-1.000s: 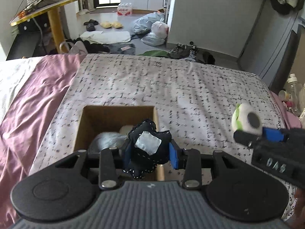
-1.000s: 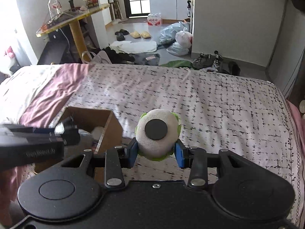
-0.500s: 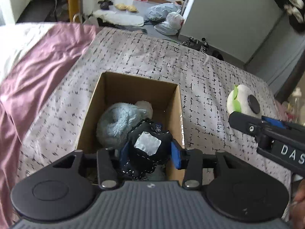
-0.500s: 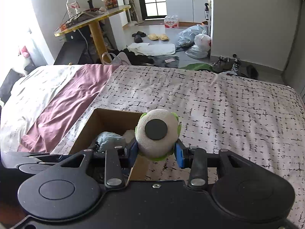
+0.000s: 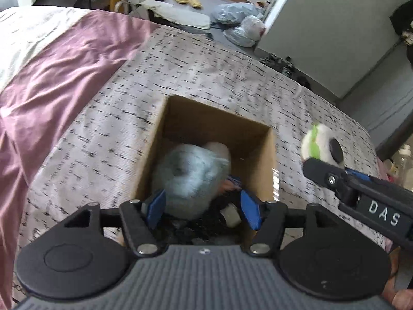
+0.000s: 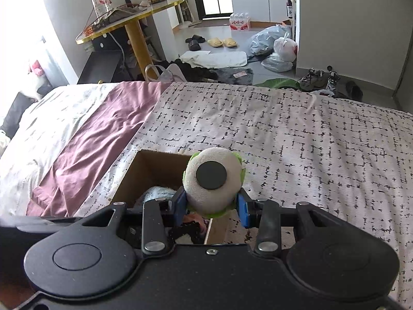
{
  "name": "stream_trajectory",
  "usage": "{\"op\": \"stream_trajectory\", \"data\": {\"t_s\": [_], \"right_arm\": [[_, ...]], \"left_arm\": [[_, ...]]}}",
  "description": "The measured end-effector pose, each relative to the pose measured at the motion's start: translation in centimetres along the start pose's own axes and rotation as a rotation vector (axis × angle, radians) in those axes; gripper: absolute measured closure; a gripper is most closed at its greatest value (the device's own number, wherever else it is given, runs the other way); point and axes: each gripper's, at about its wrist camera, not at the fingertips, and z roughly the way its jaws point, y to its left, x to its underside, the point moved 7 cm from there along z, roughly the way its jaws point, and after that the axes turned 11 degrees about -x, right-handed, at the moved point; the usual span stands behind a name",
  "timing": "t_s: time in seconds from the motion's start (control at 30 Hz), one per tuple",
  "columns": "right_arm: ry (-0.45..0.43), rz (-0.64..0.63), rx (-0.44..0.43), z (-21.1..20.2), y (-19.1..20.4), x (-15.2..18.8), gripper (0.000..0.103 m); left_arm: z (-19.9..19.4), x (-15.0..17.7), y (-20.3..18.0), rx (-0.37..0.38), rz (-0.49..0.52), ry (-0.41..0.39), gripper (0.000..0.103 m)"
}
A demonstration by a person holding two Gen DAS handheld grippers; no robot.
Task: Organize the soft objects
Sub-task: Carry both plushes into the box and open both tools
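Right claw (image 5: 333,155), lettered "DAS"

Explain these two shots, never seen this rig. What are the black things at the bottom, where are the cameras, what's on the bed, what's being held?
There is no robot here. A person holds a pair of handheld tongs in each hand, and each pair carries a fisheye camera that looks forward along its two blue-padded fingers. The black shapes at the bottom of each picture are the tool's own body.

The left view shows the left tongs, spread open over an open brown cardboard box that stands on the black-and-white patterned bedspread. Inside the box lie a fluffy pale blue plush toy and a black fabric toy with a white patch, which sits loose below the open fingers.

The right view shows the right tongs, closed on a round white-and-green plush ball with a black disc, held above the box's edge.
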Motion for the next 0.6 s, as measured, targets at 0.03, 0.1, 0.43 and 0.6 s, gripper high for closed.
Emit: {"op": "stream_trajectory", "data": {"t_s": [0.03,0.1,0.43,0.6], "right_arm": [[0.005,-0.001,0.0,0.3,0.1,-0.1,0.063],[0.013,-0.003,-0.002,1.0,0.5,-0.2,0.063],[0.022,-0.017,-0.001,3.1,1.7,-1.6,0.06],[0.032,0.006,-0.016,3.5,1.5,-1.7,0.044]], "left_arm": [[0.0,-0.3,0.5,-0.01,-0.008,0.0,0.04],[0.1,-1.0,1.6,-0.027,-0.02,-0.003,0.04],[0.0,-3.4,3.7,-0.047,0.0,-0.03,0.04],[-0.2,-4.1,3.5,-0.034,0.025,-0.048,0.04]]}}
